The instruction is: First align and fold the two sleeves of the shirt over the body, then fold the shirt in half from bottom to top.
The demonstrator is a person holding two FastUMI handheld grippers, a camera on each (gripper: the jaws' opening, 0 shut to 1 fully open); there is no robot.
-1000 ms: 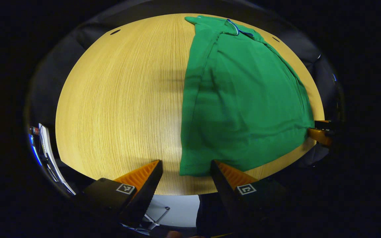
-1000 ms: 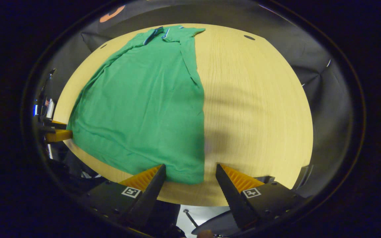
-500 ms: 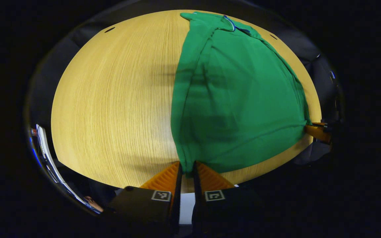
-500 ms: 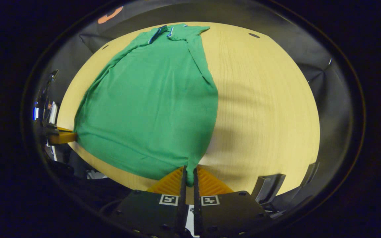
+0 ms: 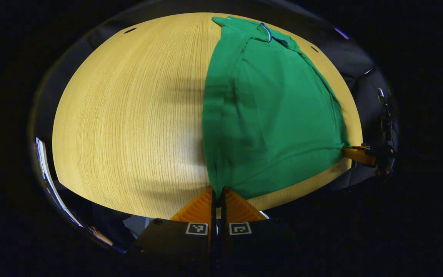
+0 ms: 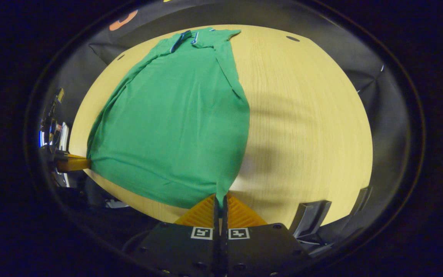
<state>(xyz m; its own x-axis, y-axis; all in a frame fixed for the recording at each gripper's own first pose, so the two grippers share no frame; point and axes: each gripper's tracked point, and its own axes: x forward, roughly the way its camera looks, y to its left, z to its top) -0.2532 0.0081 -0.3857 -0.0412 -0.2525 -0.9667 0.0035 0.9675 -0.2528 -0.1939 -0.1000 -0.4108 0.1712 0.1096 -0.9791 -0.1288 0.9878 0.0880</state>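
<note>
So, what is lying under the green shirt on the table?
The green shirt lies on the wooden table, whose bare top shows beside it. Whatever is beneath the cloth is covered. The left gripper and right gripper each pinch a bottom corner.

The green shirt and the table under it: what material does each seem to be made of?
The green shirt looks like a soft, matte knit fabric, perhaps cotton: it drapes, creases and pulls into tension lines toward its two pinched bottom corners. The table looks like light wood or a wood-look laminate, smooth with a mild sheen: fine parallel grain lines run along it. Which one, the pictures leave open.
</note>
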